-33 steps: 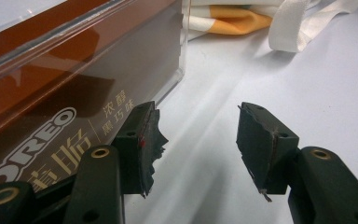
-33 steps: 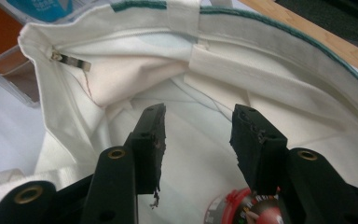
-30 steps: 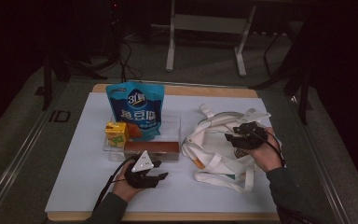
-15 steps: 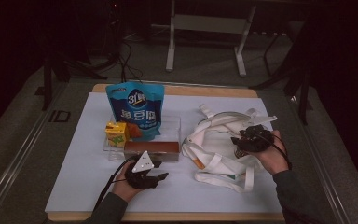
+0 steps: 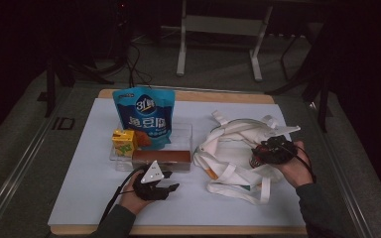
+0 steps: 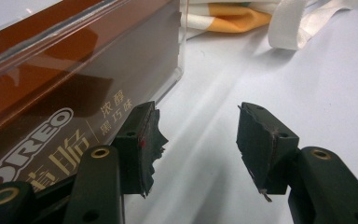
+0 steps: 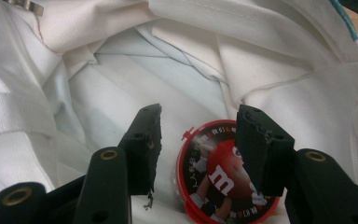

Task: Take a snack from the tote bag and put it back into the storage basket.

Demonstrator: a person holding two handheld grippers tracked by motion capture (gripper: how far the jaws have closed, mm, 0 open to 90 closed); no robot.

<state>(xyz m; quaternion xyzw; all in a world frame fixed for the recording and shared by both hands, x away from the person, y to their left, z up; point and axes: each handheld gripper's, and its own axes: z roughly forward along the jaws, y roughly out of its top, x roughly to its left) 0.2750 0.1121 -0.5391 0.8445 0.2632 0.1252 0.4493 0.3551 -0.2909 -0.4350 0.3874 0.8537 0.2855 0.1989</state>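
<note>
From above, the right gripper (image 5: 272,150) sits over the white tote bag (image 5: 233,148) at 3 o'clock, and the left gripper (image 5: 155,184) has bare table at 6. Left gripper view: jaws apart, nothing between, the Oreo box (image 6: 51,88) edge at 10. Right gripper view: jaws just been opening, M&M's tub (image 7: 214,175) lying between them inside the bag, not squeezed.

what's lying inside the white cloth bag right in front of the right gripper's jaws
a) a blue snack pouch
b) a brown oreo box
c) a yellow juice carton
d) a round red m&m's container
d: the right gripper view shows a round red m&m's container lying in the folds of the white cloth bag, just beyond the right gripper, whose jaws stand apart with nothing pressed between them.
</note>
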